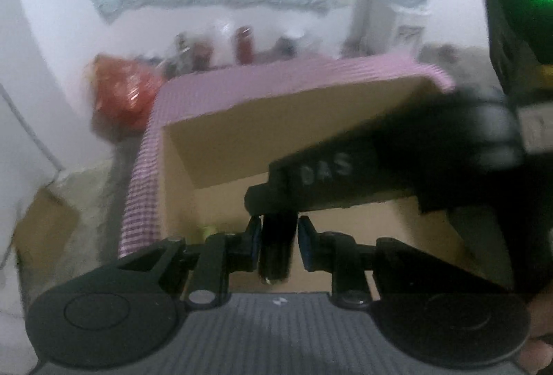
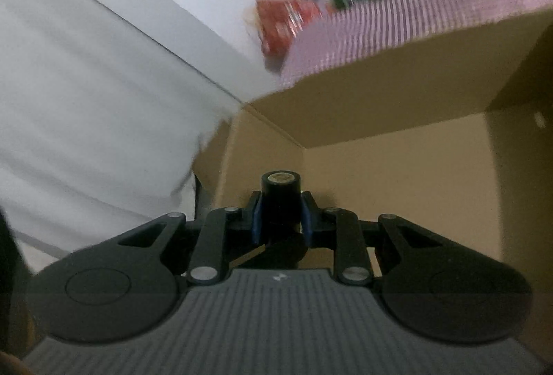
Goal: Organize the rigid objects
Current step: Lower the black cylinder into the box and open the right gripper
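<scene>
In the right wrist view my right gripper is shut on a black cylinder with a pale round end facing away. It hangs over the open cardboard box. In the left wrist view my left gripper stands over the same box. The black cylinder hangs between its blue pads with small gaps on both sides, held from above by the right gripper's black body. The views are blurred.
The box stands against a table with a pink striped cloth. A red bag and several bottles and jars sit behind it. A white wall is at the left. A smaller cardboard piece lies on the floor at left.
</scene>
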`<state>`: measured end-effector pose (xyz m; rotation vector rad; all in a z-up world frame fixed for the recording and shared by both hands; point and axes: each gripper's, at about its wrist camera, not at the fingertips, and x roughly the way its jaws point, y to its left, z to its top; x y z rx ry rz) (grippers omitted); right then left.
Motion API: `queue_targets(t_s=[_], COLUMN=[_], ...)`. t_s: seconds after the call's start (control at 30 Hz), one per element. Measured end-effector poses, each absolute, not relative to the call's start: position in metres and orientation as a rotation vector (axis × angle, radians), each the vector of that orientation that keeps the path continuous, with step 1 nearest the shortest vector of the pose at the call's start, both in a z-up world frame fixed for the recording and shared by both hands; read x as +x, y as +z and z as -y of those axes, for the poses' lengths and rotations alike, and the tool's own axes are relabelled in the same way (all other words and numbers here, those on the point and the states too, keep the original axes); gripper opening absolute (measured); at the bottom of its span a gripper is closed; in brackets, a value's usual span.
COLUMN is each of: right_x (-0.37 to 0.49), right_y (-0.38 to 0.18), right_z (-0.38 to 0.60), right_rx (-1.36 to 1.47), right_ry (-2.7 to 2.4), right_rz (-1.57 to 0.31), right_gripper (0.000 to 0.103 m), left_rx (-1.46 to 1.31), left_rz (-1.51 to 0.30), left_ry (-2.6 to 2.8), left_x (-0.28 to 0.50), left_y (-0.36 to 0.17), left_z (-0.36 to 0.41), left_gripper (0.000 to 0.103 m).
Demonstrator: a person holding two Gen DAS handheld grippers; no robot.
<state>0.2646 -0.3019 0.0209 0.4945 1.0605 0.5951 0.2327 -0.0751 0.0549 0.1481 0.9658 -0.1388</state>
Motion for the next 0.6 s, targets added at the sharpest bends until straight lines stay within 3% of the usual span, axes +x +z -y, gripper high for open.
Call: queue_targets(t_s=[0.07, 0.13, 0.23, 0.6], right_x=[0.284, 0.298, 0.313, 0.296], right_y=[0.007, -0.005, -0.018, 0.016], right_z=[0.284, 0.267, 0.255, 0.306], right_rx=[0.467, 0.414, 0.370, 0.524], right_ry=[0.585, 0.569, 0.542, 0.550], right_rz=[-1.113, -1.147, -1.166, -1.037], right_gripper=[0.021, 0.023, 0.024, 0.038], left_rx=[0.143, 0.133, 0.124, 0.064], left_rz=[-0.979, -0.968, -0.948, -0.807], left_ry=[-0.101, -0.086, -0.080, -0.142], left_x=[0.237, 0.241, 0.232, 0.190], left_y=[0.050, 0.053, 0.058, 0.098], left_z=[0.067, 0.061, 0.049, 0.037], left_gripper=[0.049, 0.050, 0.062, 0.071])
